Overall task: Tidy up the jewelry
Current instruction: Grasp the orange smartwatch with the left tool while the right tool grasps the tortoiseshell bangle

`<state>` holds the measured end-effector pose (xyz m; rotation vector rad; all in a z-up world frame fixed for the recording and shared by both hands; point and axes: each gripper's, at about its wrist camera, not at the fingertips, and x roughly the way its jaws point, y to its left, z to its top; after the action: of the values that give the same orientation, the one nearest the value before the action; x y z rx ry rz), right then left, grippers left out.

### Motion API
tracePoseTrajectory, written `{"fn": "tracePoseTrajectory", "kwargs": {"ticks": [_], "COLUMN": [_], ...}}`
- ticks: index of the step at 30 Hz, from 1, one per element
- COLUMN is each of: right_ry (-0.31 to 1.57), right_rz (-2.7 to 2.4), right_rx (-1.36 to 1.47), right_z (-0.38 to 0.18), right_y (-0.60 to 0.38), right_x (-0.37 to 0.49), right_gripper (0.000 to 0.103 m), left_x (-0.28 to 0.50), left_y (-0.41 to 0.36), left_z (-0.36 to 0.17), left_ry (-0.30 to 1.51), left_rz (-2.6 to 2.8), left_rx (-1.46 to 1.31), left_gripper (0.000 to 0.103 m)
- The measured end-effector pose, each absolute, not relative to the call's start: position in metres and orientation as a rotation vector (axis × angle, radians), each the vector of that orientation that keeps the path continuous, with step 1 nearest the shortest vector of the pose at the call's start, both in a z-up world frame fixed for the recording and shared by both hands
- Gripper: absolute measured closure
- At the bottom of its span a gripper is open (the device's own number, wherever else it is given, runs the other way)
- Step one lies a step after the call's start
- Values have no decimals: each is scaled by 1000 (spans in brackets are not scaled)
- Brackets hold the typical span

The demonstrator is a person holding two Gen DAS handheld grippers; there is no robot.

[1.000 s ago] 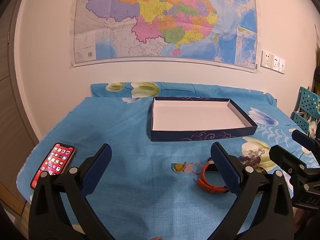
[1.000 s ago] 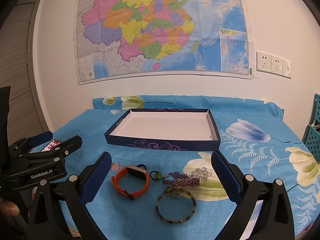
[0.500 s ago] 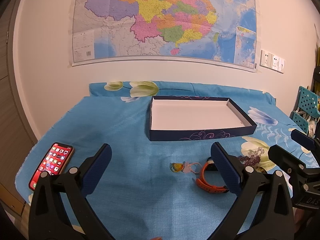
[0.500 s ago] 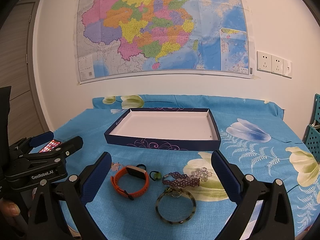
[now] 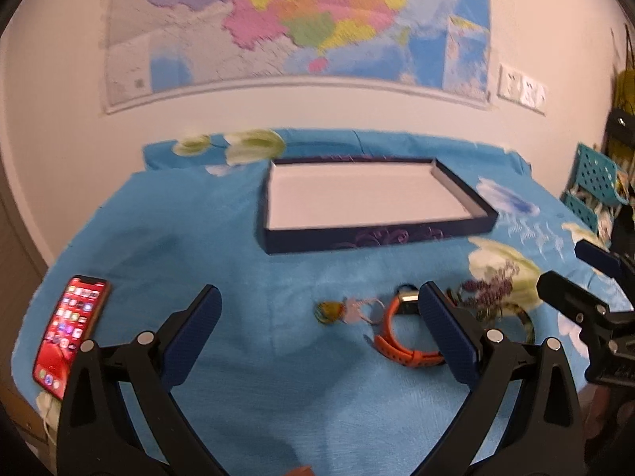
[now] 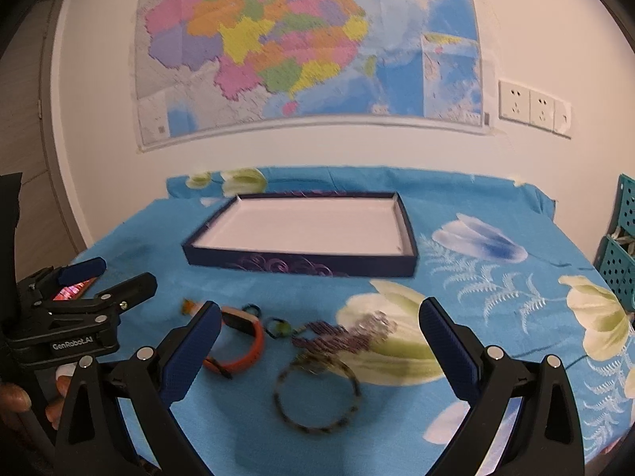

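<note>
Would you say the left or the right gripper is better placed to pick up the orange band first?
Either could, probably left: the orange band lies beside the open left gripper's right finger, with the tray ahead.

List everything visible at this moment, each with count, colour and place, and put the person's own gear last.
tray: 1, dark blue with white floor, nothing in it, far middle of the table
orange wristband: 1, orange, on the cloth nearest the left side of the jewelry cluster
mottled bangle: 1, dark speckled ring, nearest the camera in the right wrist view
purple beaded piece: 1, purple, just beyond the bangle
small ring: 1, dark with green, between wristband and beaded piece
small charm: 1, yellow-green with pinkish loops, left of the wristband
phone: 1, red, screen lit, left table edge
tablecloth: 1, blue floral
wall map: 1, multicoloured
wall sockets: white, right of the map
left gripper: open, holding nothing
right gripper: open, holding nothing
</note>
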<state>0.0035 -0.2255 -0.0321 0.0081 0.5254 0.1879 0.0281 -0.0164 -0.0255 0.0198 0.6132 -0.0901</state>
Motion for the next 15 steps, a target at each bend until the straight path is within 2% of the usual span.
{"fn": "tracePoseTrajectory", "kwargs": {"ticks": [4,7,10,15], "right_ry": [595,642,683,732], "right_rz": [197,209,239,278], "right_rx": [10,-4,-9,0], "right_z": [-46,-55,-63,-72], "right_y": [-237,-240,-241,-242], "right_x": [8,10,12,16], "right_gripper": [7,14,30,63], "left_x": [40,47,53,58], "left_y": [-23,-29,-36,-48], "left_z": [-39,-49,-59,-69], "left_ry": [675,717,757,806], "left_rz": [-141,-175,-215,-255], "left_rx": [20,24,42,78], "left_gripper": [6,6,6,7]}}
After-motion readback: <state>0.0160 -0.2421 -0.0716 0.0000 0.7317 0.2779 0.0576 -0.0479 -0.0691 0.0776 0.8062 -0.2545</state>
